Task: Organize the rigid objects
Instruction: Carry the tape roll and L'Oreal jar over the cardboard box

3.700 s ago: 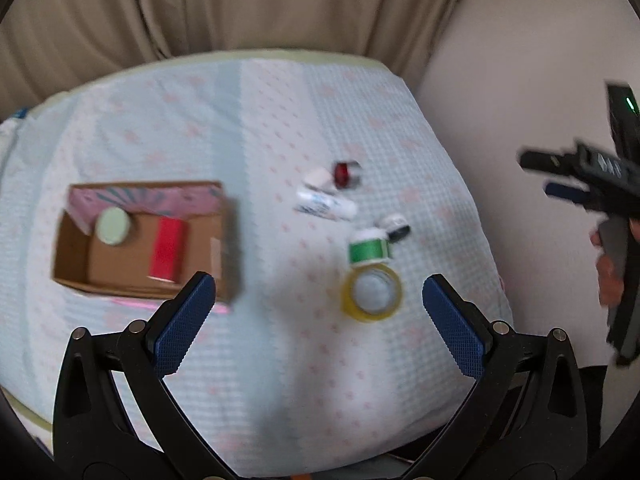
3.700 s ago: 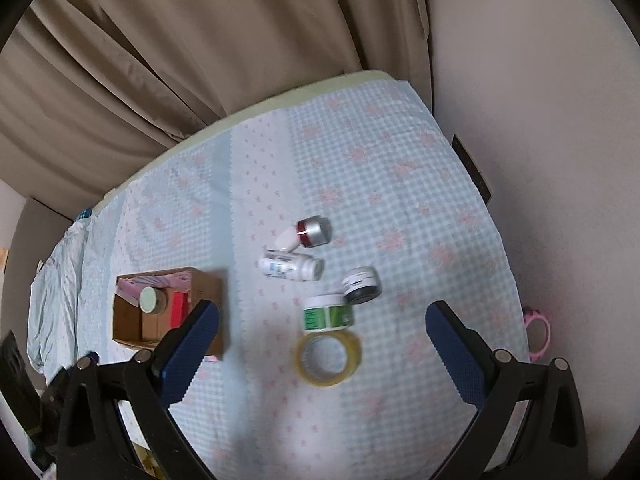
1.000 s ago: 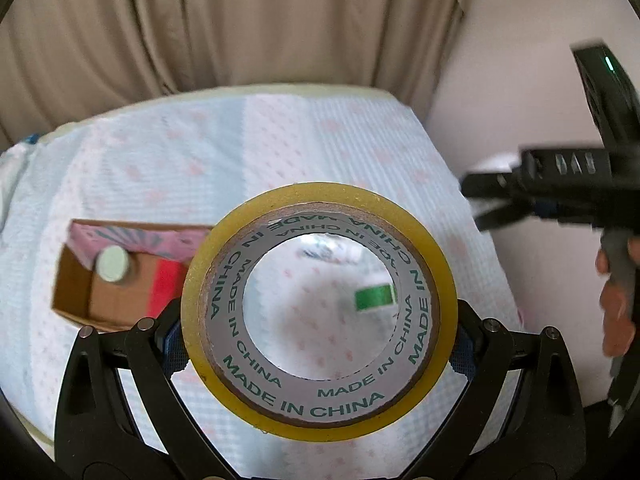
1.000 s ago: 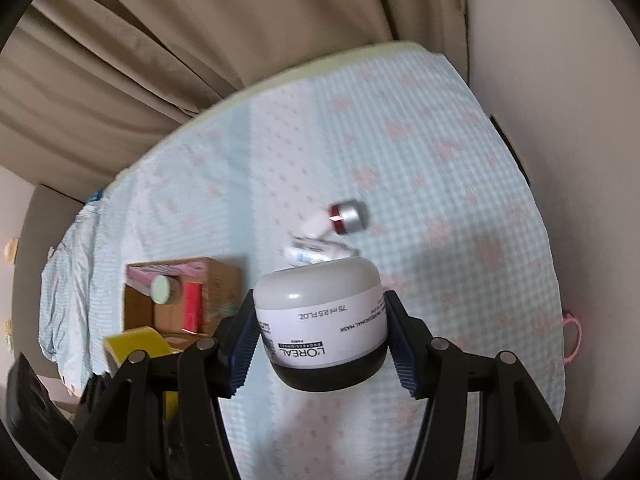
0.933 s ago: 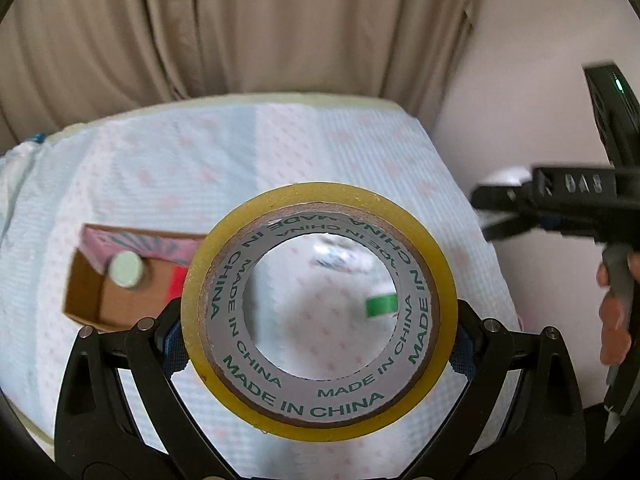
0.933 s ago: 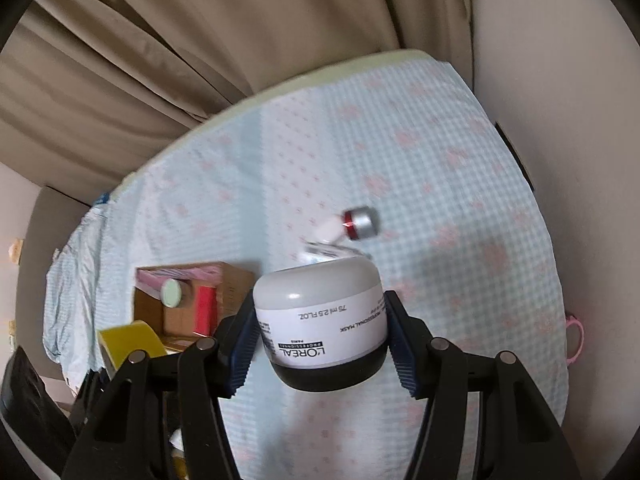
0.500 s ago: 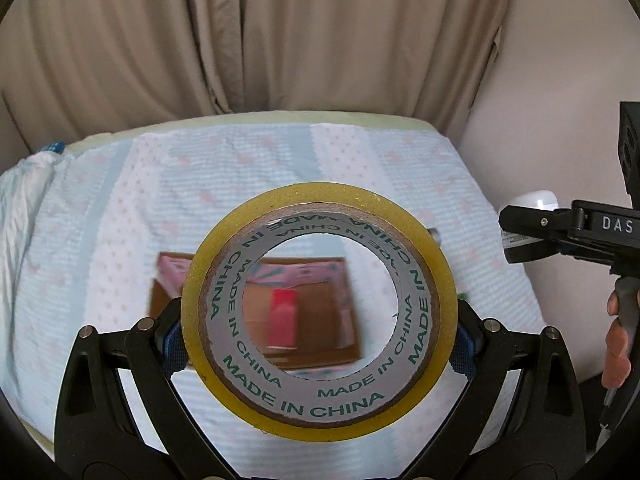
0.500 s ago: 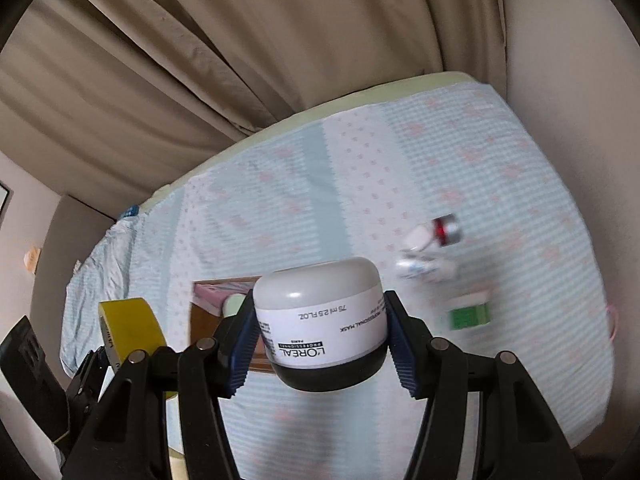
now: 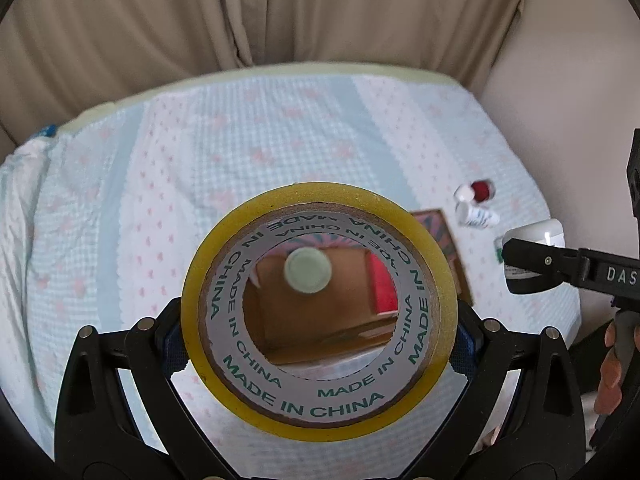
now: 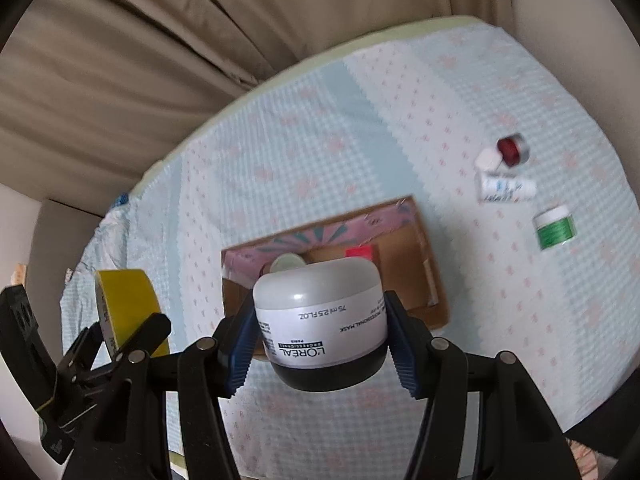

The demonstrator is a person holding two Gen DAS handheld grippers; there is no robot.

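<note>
Nearest you, your left gripper (image 9: pixel 320 340) has its jaws closed on the outer rim of the yellow tape roll (image 9: pixel 319 396), held upright with its core facing the camera. Your right gripper (image 10: pixel 320 344) clamps the white cream jar (image 10: pixel 320 316) by its sides, jaws partly closed around it.

Both loads hang over the cardboard box (image 10: pixel 434 300), which sits on the bed (image 9: pixel 280 140) toward its near edge. The risks: both grippers head for one small box and could knock each other, and the box already holds a pale round lid (image 9: pixel 307 270) and a red item (image 9: pixel 384 286), so a drop could land on them or tip over the wall. The tape, gripped only at its rim, could swivel or roll once freed.

Farther off, toward the bed's right edge, the green jar (image 10: pixel 555 227), white bottle (image 10: pixel 506 189) and red-capped jar (image 10: pixel 513 150) wait.

A second ago the box lay off to the left of both views; now it sits directly beneath both loads.
</note>
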